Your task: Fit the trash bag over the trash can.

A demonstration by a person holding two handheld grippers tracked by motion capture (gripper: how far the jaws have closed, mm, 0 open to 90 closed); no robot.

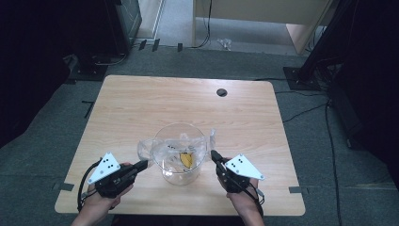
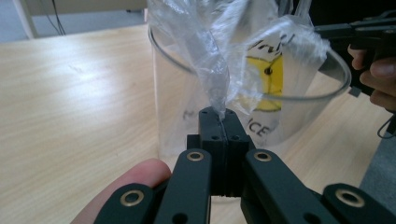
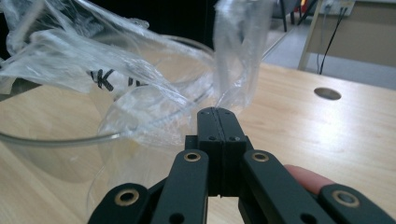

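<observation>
A clear round container [image 1: 180,153] stands on the wooden table [image 1: 141,108], near its front edge. A clear plastic bag [image 1: 162,149] with a yellow print and black lettering lies inside it and spills over the rim on both sides. My left gripper [image 1: 145,164] is at the container's left and is shut on the bag's left edge [image 2: 215,88]. At the container's right, my right gripper [image 1: 214,155] is shut on the bag's right edge [image 3: 229,88]. In both gripper views the jaws [image 2: 219,122] [image 3: 217,116] pinch thin film.
A dark round cable hole [image 1: 221,92] sits in the table's far right part. Beyond the table are grey carpet, black stands and cables, and a pale wooden cabinet [image 1: 263,19]. The other hand and its gripper [image 2: 369,46] appear at the right of the left gripper view.
</observation>
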